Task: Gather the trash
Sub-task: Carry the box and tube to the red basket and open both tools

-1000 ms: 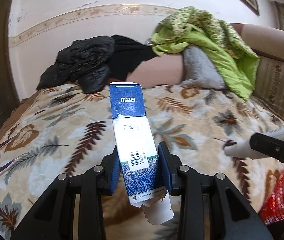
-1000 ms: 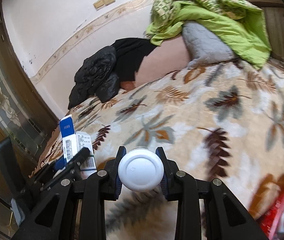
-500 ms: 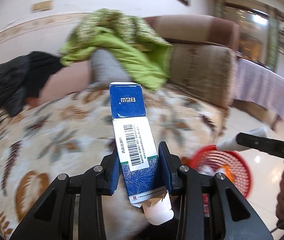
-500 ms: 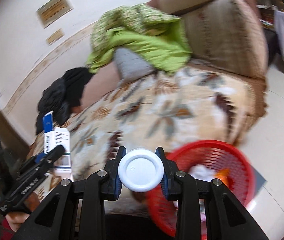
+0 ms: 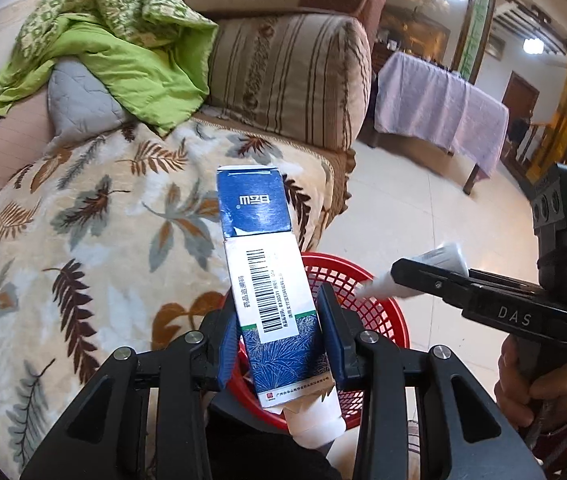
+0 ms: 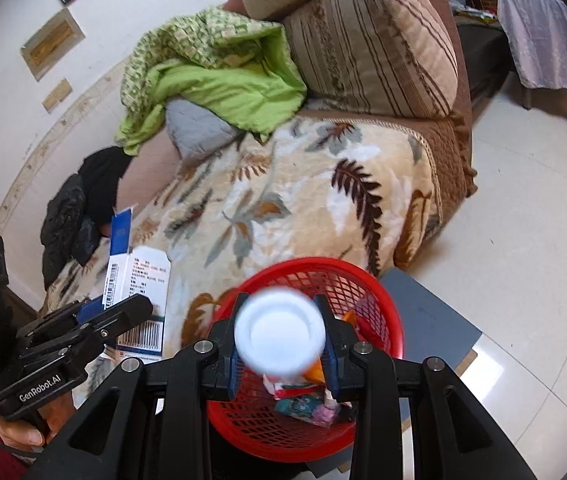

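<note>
left wrist view: the left tongs (image 5: 279, 336), jaws just easing apart, have the blue and white box (image 5: 269, 280) between them above the red basket (image 5: 379, 312); whether the pads press it, i cannot tell.
right wrist view: the right tongs (image 6: 281, 342), jaws just loosening, pinch a white bottle (image 6: 279, 330) over that basket (image 6: 387, 292) by the sofa (image 6: 363, 60).

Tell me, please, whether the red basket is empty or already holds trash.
Not empty: the red basket already holds colourful wrappers at its bottom.
</note>
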Demonstrator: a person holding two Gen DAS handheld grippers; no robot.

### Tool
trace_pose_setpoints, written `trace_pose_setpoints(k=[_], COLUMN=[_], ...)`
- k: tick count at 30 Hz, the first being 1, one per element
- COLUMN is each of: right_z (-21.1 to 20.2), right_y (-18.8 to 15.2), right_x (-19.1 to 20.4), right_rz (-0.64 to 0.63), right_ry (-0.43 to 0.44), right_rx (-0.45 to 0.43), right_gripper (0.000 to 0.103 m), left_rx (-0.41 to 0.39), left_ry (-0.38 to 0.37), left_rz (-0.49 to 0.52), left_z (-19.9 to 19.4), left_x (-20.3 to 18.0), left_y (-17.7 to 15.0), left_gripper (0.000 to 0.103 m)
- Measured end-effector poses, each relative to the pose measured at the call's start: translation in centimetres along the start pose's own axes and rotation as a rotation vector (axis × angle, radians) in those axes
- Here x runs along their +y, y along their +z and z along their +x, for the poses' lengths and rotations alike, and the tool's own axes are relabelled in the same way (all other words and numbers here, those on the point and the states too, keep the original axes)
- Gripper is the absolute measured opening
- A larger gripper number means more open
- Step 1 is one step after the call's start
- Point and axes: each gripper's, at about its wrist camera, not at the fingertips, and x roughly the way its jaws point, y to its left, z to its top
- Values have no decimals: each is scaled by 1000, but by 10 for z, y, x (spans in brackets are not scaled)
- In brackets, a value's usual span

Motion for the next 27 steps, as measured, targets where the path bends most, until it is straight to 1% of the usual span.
trace_pose_setpoints(k=[1, 2, 3, 6, 11, 13, 15, 17, 19, 22, 23, 25, 26, 27], right_z=[1, 0, 0, -4, -10, -14, -19, -23, -27, -32, -34, -41, -46, -51], right_y=[0, 0, 1, 2, 2, 1, -2, -5, -12, -22, -28, -39, -46, -51], right_x=[-2, -5, -4, -2, 3, 7, 14, 23, 36, 48, 52, 59, 62, 65], right_rz=[10, 13, 10, -8, -21, -31, -50, -75, -105, -119, -113, -90, -77, -67], right_ry=[-3, -6, -7, -15, -24, -48, -102, -165, -240, -316, -360, -441, -468, -471], right_rx=[0, -5, -11, -33, -43, -55, -76, -88, -105, -131, -154, -197, -231, -254], right_gripper=[40, 48, 51, 53, 58, 64, 77, 83, 88, 94, 95, 103, 103, 103], left_rx=[7, 9, 11, 11, -16, -35, -68, -91, -109, -134, -143, -157, -164, -177], left_ry=[2, -2, -5, 3, 19, 36, 68, 93, 128, 177, 194, 221, 236, 251], left_rz=[-3, -7, -11, -12, -20, -25, -28, -24, -13, -3, -3, -14, -24, -30], left_z=[4, 6, 8, 11, 2, -5, -17, -29, -42, -63, -71, -85, -92, -100], left_x=[-1, -1, -1, -2, 0, 3, 7, 10, 14, 20, 23, 28, 31, 33], left_y=[1, 2, 2, 3, 2, 0, -4, -9, -17, -33, -38, -51, -58, -66], left_gripper=[41, 41, 42, 51, 54, 63, 67, 71, 74, 81, 82, 89, 90, 91])
